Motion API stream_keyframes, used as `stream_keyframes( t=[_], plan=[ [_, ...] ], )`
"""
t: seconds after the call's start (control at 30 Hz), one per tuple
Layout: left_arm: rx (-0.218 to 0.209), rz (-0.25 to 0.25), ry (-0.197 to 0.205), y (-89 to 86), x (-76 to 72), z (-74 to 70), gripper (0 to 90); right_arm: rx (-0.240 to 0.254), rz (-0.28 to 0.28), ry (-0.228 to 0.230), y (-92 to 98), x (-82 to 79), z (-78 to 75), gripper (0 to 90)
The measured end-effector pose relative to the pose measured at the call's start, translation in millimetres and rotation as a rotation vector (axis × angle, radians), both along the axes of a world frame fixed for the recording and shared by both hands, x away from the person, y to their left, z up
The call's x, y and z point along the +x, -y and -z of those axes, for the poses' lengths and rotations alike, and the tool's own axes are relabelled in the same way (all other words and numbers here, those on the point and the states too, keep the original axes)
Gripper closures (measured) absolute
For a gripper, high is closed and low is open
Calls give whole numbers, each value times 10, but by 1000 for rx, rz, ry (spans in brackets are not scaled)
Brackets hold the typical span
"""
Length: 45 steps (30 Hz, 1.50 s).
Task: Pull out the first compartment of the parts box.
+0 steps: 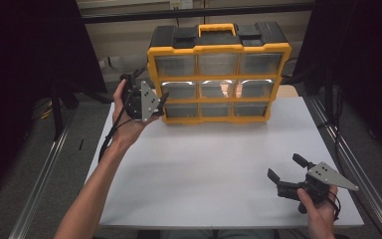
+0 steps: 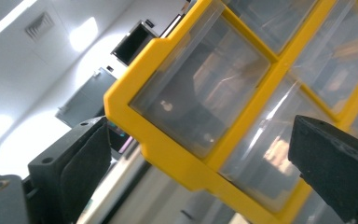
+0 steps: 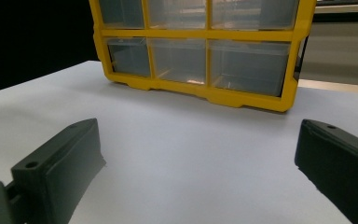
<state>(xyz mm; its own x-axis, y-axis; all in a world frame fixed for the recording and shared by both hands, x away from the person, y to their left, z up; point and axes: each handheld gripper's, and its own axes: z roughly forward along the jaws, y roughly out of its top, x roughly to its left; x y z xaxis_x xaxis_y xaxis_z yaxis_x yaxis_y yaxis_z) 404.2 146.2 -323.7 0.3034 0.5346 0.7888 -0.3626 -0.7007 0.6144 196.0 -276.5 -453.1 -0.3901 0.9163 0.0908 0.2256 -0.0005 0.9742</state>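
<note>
Yellow plastic frame, black top with a yellow handle, three rows of three clear drawers: an organiser case (image 1: pixel 219 74) standing upright at the far edge of the white table (image 1: pixel 204 169), upper middle of the high view. All drawers shut flush with the frame; glare on the middle row, contents too blurred to make out.

Around it: dark curtains at both upper corners, metal rails along the lower left and right edges, grey floor at the left. Bare white tabletop between the case and the near edge, nothing in the way of either gripper.

Left gripper (image 1: pixel 160 105) held up in a hand (image 1: pixel 129 124) at middle left of the high view, just beside the case's left edge, level with the middle and bottom drawer rows, cable hanging down past the wrist. Jaws spread wide, nothing between the pads, not touching the frame as far as can be told.

Right gripper (image 1: pixel 286 168) low at the lower right, in a hand (image 1: pixel 318 206) near the table's front edge, well apart from the case. Jaws likewise spread, nothing pinched.

Left gripper view: tilted close-up of the case's yellow corner (image 2: pixel 135 98) and a clear drawer front (image 2: pixel 205 88) filling the centre and right, ceiling lights and a vent at upper left. Right gripper view: the lower drawer rows (image 3: pixel 200 51) from table height, across the top, with open tabletop (image 3: pixel 191 158) below.
</note>
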Motion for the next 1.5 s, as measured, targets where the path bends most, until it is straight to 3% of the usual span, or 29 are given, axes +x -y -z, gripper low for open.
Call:
stream_keyframes(
  t=[0.07, 0.2, 0.3, 0.33, 0.37, 0.53, 0.6, 0.63, 0.7, 0.73, 0.8, 1.0, 1.07, 1.2, 1.33, 1.5],
  plan=[
    [12, 4, 8, 26, 32, -12, 71, -1, -2, 2, -1, 3, 1, 4],
    [106, -25, 52, 68, 100, -46, 73, 2, -3, 2, -3, -1, 0, 4],
    [138, -40, 61, 107, 139, -43, 84, 3, -2, 1, -3, 1, 0, 3],
    [158, -34, 84, 124, 163, -51, 91, 4, -2, 1, -3, 0, 1, 4],
    [168, -56, 77, 136, 169, -41, 95, 3, -3, 1, -3, 0, 1, 4],
    [259, -63, 153, 207, 237, -39, 131, 10, -2, 3, -6, -4, -1, 4],
    [271, -73, 149, 233, 250, -20, 150, 8, -3, 3, 0, -5, -1, 4],
    [298, -64, 176, 248, 266, -29, 157, 8, 2, 6, -2, -2, 0, 4],
    [313, -61, 164, 269, 279, 0, 170, 8, 0, 7, -3, -4, -1, 4],
    [330, -55, 184, 286, 292, 2, 183, 9, 0, 7, -3, -4, -1, 4],
    [377, -72, 185, 308, 297, 20, 199, 11, -1, 8, -3, -4, -1, 4],
    [415, -110, 204, 363, 383, 70, 250, 3, -8, 2, 6, 1, 4, 4],
    [457, -112, 221, 373, 428, 87, 281, 6, -7, -3, 1, 0, 3, 5],
    [470, -123, 242, 356, 464, 98, 293, 5, -11, 4, 0, -8, 2, 5],
    [501, -132, 261, 345, 473, 64, 359, 8, -11, 1, 8, -6, 4, 5],
    [487, -145, 280, 348, 472, 30, 442, 8, -19, -2, 1, -8, 2, 4]
  ],
)
